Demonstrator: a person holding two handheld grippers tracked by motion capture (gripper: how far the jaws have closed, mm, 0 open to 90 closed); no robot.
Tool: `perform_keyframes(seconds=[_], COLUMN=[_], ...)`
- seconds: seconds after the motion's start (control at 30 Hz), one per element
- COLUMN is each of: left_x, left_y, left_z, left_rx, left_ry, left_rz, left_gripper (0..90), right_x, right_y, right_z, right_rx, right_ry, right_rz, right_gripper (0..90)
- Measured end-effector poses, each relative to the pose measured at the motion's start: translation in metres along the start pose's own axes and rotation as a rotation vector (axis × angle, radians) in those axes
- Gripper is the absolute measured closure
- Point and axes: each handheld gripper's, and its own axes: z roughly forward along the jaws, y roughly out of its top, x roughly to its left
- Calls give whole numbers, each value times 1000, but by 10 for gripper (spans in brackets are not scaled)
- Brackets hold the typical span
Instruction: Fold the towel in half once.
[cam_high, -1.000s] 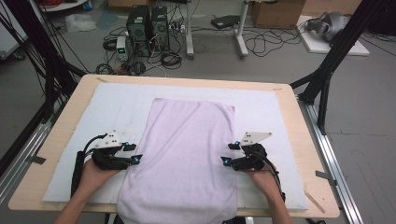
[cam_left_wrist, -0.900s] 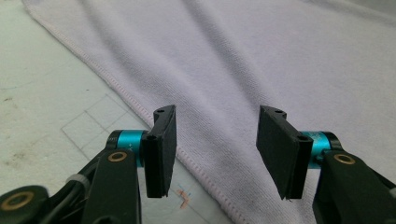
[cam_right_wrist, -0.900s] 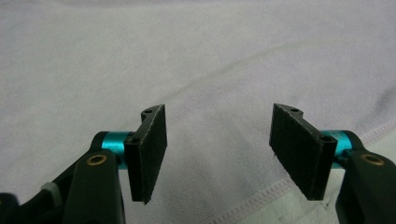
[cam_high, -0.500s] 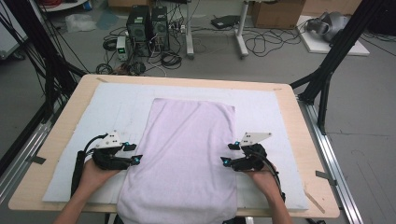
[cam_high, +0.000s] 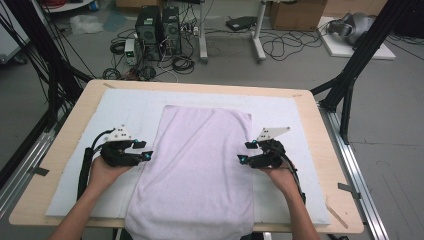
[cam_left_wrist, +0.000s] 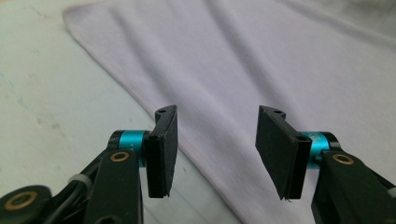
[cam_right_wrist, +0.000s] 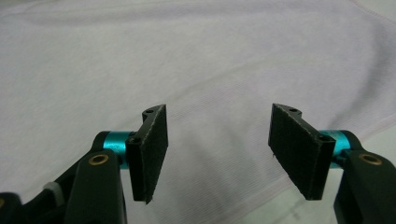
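The towel's (cam_high: 200, 170) near end runs past the high view's bottom edge, seemingly overhanging the table (cam_high: 65, 115).

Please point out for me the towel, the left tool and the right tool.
towel (cam_high: 200, 165): high view, middle of the lilac cloth.
left tool (cam_high: 146, 156): high view, between its tips at the towel's left edge.
right tool (cam_high: 241, 159): high view, between its tips at the towel's right edge.

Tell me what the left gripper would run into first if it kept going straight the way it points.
Most likely the pale lilac terry towel: the left gripper has open jaws aimed across the towel's long edge, with nothing between them. Its height above the cloth is unclear, so it might skim over it.
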Motion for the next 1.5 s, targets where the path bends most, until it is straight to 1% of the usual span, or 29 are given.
perform_keyframes(seconds=[0.03, 0.1, 0.13, 0.17, 0.23, 0.3, 0.37, 0.43, 0.47, 0.53, 0.6, 0.67, 0.7, 0.77, 0.8, 0.83, 0.87, 0.9, 0.93, 0.97, 1.0, 1.03, 1.07, 1.1, 1.17, 1.27, 1.33, 1.4, 1.5], left_x=[2, 8, 11, 14, 24, 35, 48, 59, 63, 70, 75, 78, 79, 78, 77, 76, 75, 74, 73, 74, 74, 75, 75, 76, 76, 78, 78, 77, 74], left_y=[5, 17, 24, 30, 41, 51, 56, 58, 57, 52, 47, 42, 41, 40, 41, 42, 43, 45, 46, 48, 48, 48, 48, 48, 48, 49, 52, 56, 63], left_z=[2, 7, 9, 11, 16, 23, 32, 43, 48, 58, 69, 78, 83, 92, 96, 101, 105, 107, 108, 108, 108, 108, 108, 107, 106, 101, 95, 86, 68], left_rx=[-8, -2, -2, -5, 2, 17, 36, 73, 79, 83, 82, 79, 84, 99, 110, 125, 134, 136, 143, 151, 153, 153, 154, 159, 159, 160, 147, 125, 96], left_ry=[4, 9, 12, 11, 21, 35, 46, 71, 83, 91, 90, 86, 85, 86, 83, 86, 98, 117, 142, 170, 173, 173, 173, 173, 173, 178, 173, 170, 156], left_rz=[-1, 7, 7, 7, 7, -3, -27, -37, -46, -73, -112, -141, -146, -142, -137, -131, -125, -118, -123, -119, -125, -131, -138, -139, -145, -144, -139, -119, -84], left_gripper=[496, 504, 505, 511, 524, 526, 537, 546, 555, 574, 589, 592, 593, 594, 592, 588, 586, 591, 631, 704, 766, 803, 833, 853, 868, 874, 875, 875, 874], right_x=[-5, -13, -18, -22, -31, -41, -50, -59, -64, -73, -81, -87, -90, -94, -95, -96, -96, -97, -97, -98, -98, -98, -98, -98, -98, -95, -94, -91, -86], right_y=[3, 10, 15, 20, 29, 38, 45, 49, 50, 48, 44, 39, 36, 32, 30, 29, 28, 27, 26, 24, 23, 21, 20, 20, 20, 24, 27, 31, 40], right_z=[1, 0, 0, -1, -4, -5, -4, -1, 2, 8, 14, 22, 25, 31, 34, 36, 39, 41, 44, 47, 49, 49, 49, 49, 49, 49, 46, 41, 27], right_rx=[4, 7, 18, 11, 5, 12, 22, 19, 21, 32, 35, 53, 66, 87, 93, 86, 90, 96, 107, 120, 126, 108, 94, 90, 87, 101, 86, 74, 38], right_ry=[-6, -16, -18, -29, -33, -52, -68, -87, -96, -125, -141, -155, -158, -168, -170, -171, -176, -184, -191, -195, -203, -211, -209, -203, -163, -161, -159, -159, -152], right_rz=[0, 8, 12, 2, 11, 13, 12, 21, 30, 38, 59, 89, 98, 105, 109, 114, 121, 115, 123, 127, 130, 138, 145, 145, 152, 139, 134, 117, 97], right_gripper=[373, 376, 378, 381, 387, 401, 418, 436, 446, 464, 473, 478, 482, 483, 483, 483, 483, 489, 498, 515, 541, 594, 643, 704, 832, 853, 854, 855, 855])
